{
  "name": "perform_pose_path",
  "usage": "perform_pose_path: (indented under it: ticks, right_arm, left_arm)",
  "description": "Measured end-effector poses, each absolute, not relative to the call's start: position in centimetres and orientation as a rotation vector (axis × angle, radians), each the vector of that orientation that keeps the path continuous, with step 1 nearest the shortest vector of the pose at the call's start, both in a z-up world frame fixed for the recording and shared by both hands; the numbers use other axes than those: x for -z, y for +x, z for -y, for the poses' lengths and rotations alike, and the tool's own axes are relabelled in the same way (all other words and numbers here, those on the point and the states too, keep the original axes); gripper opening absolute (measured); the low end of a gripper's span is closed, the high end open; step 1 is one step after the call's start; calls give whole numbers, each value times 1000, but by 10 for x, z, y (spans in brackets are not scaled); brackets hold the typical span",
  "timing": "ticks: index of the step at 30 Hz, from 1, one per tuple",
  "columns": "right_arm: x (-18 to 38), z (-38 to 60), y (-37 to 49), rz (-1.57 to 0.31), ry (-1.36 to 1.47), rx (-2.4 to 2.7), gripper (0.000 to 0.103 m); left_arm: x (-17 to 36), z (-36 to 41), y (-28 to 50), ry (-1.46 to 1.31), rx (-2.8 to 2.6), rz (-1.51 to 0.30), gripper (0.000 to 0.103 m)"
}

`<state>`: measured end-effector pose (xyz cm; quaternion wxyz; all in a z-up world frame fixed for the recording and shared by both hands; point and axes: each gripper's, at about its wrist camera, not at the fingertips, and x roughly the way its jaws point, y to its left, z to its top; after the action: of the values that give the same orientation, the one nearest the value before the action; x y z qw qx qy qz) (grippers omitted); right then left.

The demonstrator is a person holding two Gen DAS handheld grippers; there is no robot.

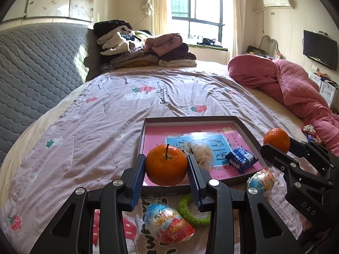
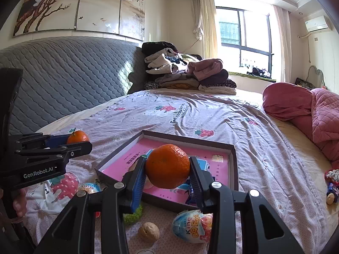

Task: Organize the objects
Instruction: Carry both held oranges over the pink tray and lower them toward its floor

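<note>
My left gripper [image 1: 166, 167] is shut on a stemmed orange mandarin [image 1: 166, 165], held above the near edge of a shallow grey box [image 1: 190, 119] with a pink sheet inside. My right gripper [image 2: 167, 169] is shut on a second mandarin [image 2: 167, 166], held over the same box [image 2: 186, 140]. In the box lie a blue snack packet [image 1: 240, 161] and a pale crumpled item [image 1: 201, 152]. The right gripper shows in the left wrist view [image 1: 281, 146], and the left gripper in the right wrist view [image 2: 70, 141].
Two wrapped candy eggs [image 1: 169, 224] [image 1: 261, 180], a green ring [image 1: 190, 213] and a walnut [image 2: 149, 231] lie on the bedspread in front of the box. A clothes pile [image 1: 144, 48] sits at the far end. A pink quilt [image 1: 286, 80] lies on the right, with small items [image 2: 332, 186] beside it.
</note>
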<state>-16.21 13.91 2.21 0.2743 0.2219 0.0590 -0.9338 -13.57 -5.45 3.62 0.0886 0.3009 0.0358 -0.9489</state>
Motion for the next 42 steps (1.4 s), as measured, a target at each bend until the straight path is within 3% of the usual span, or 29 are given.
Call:
perform_pose_path:
  ticks: [27, 42]
  right_arm:
    - [-33, -110, -203, -228, 558, 2478, 40]
    - [9, -102, -239, -248, 751, 2450, 40]
  left_arm:
    - [-38, 80, -185, 922, 2782, -98, 40]
    - [-2, 86, -222, 1031, 2749, -67, 40]
